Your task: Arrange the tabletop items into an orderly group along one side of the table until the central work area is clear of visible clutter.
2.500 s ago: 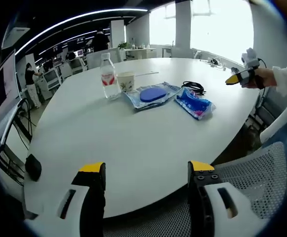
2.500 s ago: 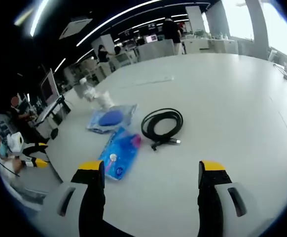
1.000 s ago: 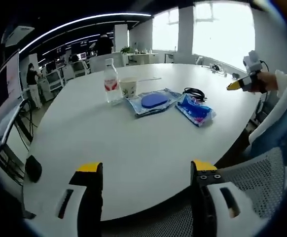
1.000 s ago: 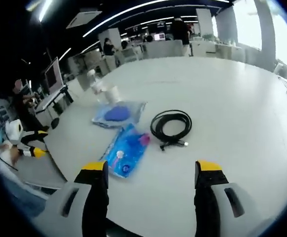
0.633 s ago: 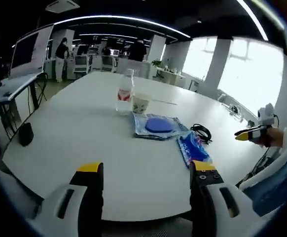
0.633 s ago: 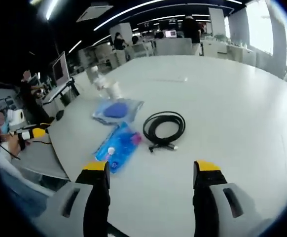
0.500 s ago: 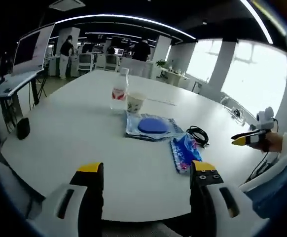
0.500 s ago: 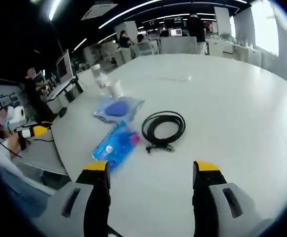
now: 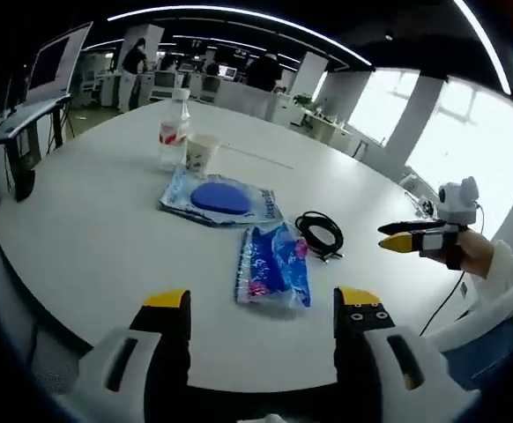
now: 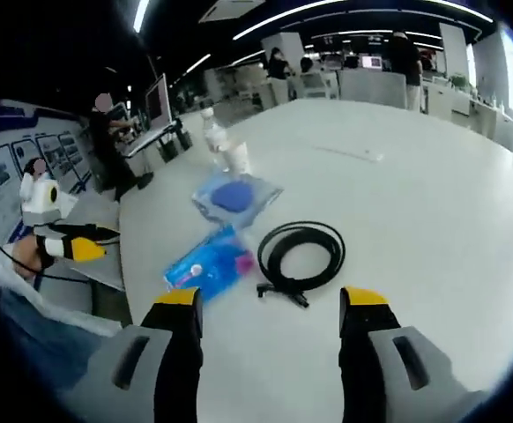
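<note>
Holding both tools above the near edge of the white table (image 9: 80, 220), you have each pair of jaws spread wide with nothing between them. Your left gripper (image 9: 255, 304) hangs over the table rim, its yellow-tipped jaws framing a blue snack packet (image 9: 274, 264) that lies just ahead of them. Your right gripper (image 10: 270, 304) points across the table from the other side, with a coiled black cable (image 10: 302, 251) lying just beyond its jaws.

The items sit in a loose line across the middle of the table. In the left gripper view, a water bottle (image 9: 173, 132) with a red label stands upright at the far end, and a paper cup (image 9: 203, 152) stands just beside it. Nearer to you lies a clear bag holding a blue disc (image 9: 221, 196), then the snack packet, whose far end touches or overlaps that bag's corner. The cable lies just beside the packet, on the side toward your right hand.

In the right gripper view the same row runs away from you: the packet to the left of the cable, the bag with the disc beyond them, then the cup and the bottle close together at the far end.

Each tool shows in the other's view, off the table edge. People and desks with monitors fill the office behind.
</note>
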Demonstrator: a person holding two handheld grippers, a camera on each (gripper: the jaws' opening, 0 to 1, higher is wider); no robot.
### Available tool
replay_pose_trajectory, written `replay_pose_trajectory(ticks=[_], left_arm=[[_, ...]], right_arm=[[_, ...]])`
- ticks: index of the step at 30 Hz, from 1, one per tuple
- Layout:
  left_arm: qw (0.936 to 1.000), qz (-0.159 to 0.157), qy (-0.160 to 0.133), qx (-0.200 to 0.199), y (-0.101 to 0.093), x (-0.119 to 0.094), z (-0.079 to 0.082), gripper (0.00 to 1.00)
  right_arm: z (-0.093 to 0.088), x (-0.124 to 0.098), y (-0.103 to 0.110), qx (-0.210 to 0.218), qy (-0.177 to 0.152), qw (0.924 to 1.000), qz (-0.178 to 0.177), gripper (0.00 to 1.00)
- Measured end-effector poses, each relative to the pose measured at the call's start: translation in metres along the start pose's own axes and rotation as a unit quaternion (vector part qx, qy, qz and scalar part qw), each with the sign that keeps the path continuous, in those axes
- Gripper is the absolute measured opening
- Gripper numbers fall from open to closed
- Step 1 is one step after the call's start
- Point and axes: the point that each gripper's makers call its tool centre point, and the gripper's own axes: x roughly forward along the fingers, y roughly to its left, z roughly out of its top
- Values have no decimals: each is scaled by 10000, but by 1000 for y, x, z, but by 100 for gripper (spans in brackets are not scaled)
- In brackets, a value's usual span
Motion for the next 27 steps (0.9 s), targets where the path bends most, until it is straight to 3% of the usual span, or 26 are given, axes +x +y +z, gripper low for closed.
replay_pose_trajectory(ticks=[3,6,9,11,13,16,19,23,27], left_arm=[[9998,-94,50,148,-8,6,3,68],[9990,-296,345,40,-16,16,4,61],[9981,-481,387,13,-27,26,5,61],[9964,-605,592,23,-31,34,-1,61],[9938,-678,878,100,-32,37,-12,61],[9911,-794,1070,-9,-34,37,-22,62],[9891,-824,1202,-233,-33,43,-25,60],[9827,-820,1364,-953,-32,53,-29,53],[9829,-735,1488,-799,-30,61,-33,51]], right_arm=[[22,9,9,141,-308,9988,367,58],[31,18,9,7,-212,9992,339,56],[42,26,16,-275,-167,9987,404,56],[44,32,23,-602,-86,9960,660,55],[39,39,23,-840,108,9936,743,52],[34,53,19,-1151,379,9900,724,50],[43,67,26,-1214,342,9882,864,49],[47,92,35,-1154,376,9858,1160,48],[33,111,37,-1247,705,9816,1264,46]])
